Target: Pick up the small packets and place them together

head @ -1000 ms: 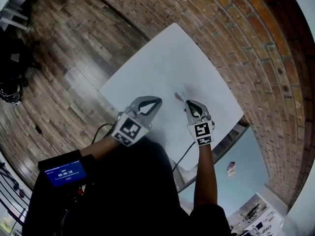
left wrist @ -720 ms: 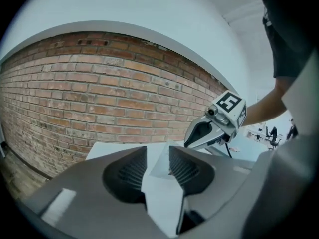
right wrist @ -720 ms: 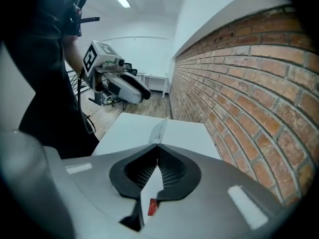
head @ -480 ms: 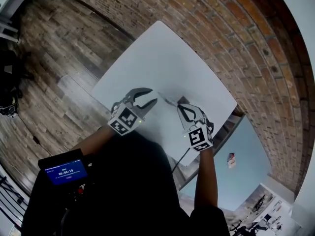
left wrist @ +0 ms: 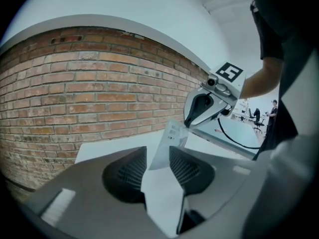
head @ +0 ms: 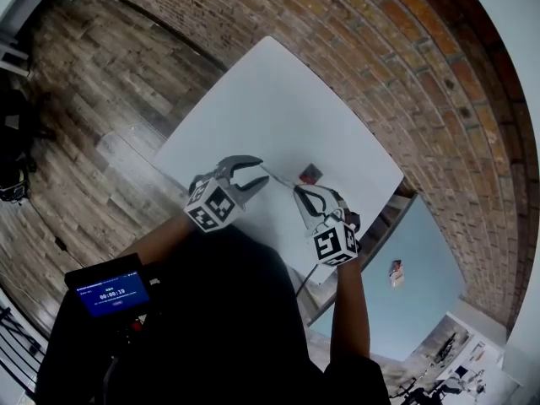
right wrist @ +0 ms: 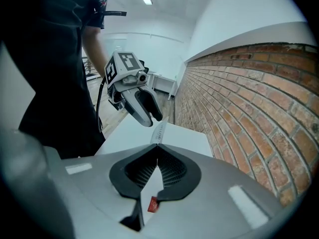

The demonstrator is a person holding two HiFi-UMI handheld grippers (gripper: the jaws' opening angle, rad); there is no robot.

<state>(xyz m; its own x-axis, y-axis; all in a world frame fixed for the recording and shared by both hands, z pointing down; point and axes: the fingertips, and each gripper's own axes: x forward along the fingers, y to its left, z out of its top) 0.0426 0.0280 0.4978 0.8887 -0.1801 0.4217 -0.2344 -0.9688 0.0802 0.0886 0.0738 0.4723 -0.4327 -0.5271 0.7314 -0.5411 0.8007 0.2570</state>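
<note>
Head view: both forearms come up from 6 o'clock over the near edge of the counter [head: 278, 99]. The left gripper [head: 263, 170] points toward 2 o'clock and the right gripper [head: 297, 191] toward 11, so their tips almost meet. Each carries its marker cube at the wrist end.

Left gripper view: its jaws have just been opening and now stand wide apart. We see the white packet [left wrist: 169, 143] between them, with neither pad pressing on it. The right gripper shows at 1 o'clock, pinching the packet's far end.

Right gripper view: the jaws are together, clamped on the white packet, which we see edge-on. It runs toward 12 o'clock, up to the left gripper's tips.

Materials: the white packet is thin, flat and paper-like, with fine print near one end. The red packet [head: 310, 174] is small and squarish. It lies flat on the counter just beyond the right gripper's tips, at 1 o'clock. The jaws are smooth grey plastic with dark ribbed pads. The counter is matte white with rounded corners.

Room: the counter lies bare from the grippers toward 12 o'clock. A brick wall [head: 405, 74] runs along its side at 2 to 3 o'clock. A plank floor [head: 101, 83] lies open toward 9 and 10. The counter's near edge sits close under both wrists.
</note>
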